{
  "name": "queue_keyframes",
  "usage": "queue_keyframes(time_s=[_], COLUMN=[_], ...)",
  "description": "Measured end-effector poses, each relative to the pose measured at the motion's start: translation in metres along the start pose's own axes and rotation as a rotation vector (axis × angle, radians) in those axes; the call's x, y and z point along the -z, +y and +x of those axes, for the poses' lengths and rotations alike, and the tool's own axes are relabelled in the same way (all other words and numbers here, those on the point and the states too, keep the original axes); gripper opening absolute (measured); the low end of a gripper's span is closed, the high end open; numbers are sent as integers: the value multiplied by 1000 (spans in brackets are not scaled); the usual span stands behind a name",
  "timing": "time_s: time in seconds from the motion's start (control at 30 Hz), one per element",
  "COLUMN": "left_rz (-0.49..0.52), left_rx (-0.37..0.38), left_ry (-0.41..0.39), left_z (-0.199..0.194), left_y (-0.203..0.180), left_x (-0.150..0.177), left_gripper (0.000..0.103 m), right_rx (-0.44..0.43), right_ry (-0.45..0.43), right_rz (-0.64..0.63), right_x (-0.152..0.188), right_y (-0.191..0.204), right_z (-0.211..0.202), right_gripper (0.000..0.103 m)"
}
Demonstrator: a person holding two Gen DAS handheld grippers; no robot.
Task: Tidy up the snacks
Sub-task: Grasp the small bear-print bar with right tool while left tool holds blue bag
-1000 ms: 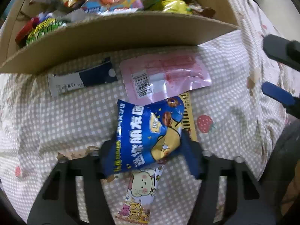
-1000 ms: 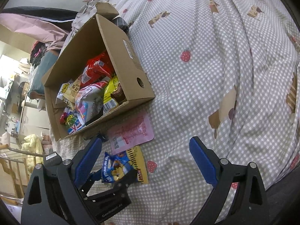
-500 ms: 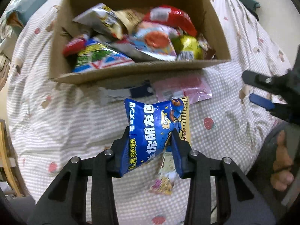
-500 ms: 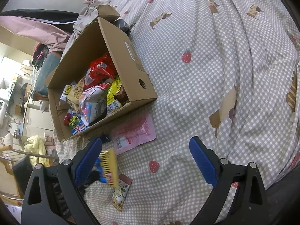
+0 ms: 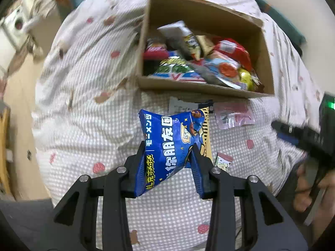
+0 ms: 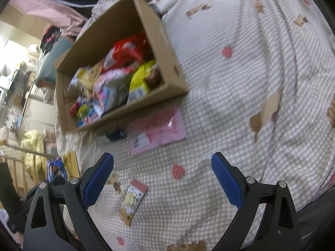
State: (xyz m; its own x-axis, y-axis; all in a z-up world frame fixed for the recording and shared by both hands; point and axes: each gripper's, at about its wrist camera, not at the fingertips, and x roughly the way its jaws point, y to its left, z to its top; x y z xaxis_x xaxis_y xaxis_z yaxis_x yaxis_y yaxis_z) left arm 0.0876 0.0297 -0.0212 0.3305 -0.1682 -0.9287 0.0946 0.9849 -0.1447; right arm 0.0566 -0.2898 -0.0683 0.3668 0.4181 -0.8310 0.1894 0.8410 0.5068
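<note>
My left gripper [image 5: 168, 163] is shut on a blue snack bag [image 5: 167, 144] with a yellow packet [image 5: 206, 133] behind it, held in the air above the bed, short of the cardboard box [image 5: 201, 86]. The box is full of snack packs [image 5: 209, 62]. My right gripper [image 6: 162, 179] is open and empty above the bedspread; it also shows at the right edge of the left wrist view [image 5: 293, 135]. A pink pouch [image 6: 156, 129] lies flat in front of the box [image 6: 117, 27]. A small cartoon packet [image 6: 133, 200] lies between the right fingers.
A dark blue and white wrapper [image 5: 184, 106] lies against the box's near wall. The checked bedspread [image 6: 240, 79] with strawberry prints covers the bed. Room furniture and a wooden rail [image 6: 18, 167] stand beyond the bed's left edge.
My left gripper has lifted the blue bag and yellow packet off the bed and pulled back, so the box looks farther. The small cartoon packet stayed on the bed. The right gripper moved slightly closer.
</note>
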Motion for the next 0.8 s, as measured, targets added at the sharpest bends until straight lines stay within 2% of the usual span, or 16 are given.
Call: queue_keyframes(time_s=[0.2,0.27,0.33,0.37,0.43,0.57,0.8], left_rz=[-48,-61,-83,-90,-95,-107,-94], left_rx=[-25,-32,-20,-15,-13,3,31], left_ry=[-34,-46,-50,-53,-60,-53,-38], left_z=[-4,-5,-8,-9,-12,-13,-13], left_y=[9,11,15,16,17,20,15], left_x=[-4,-6,-7,-8,-9,-8,-6], left_gripper=[35,35,35,35,35,35,35], right_rx=[-47,-66,-83,-88,-66,-7,174], right_ry=[96,139,196,227,262,309,290], right_rz=[-53,-48,-17,1,14,6,-143], right_x=[24,34,44,49,58,70,79], right_y=[19,24,26,27,31,48,84], right_z=[20,28,41,49,60,83,101], right_gripper=[95,86,71,69,64,63,59])
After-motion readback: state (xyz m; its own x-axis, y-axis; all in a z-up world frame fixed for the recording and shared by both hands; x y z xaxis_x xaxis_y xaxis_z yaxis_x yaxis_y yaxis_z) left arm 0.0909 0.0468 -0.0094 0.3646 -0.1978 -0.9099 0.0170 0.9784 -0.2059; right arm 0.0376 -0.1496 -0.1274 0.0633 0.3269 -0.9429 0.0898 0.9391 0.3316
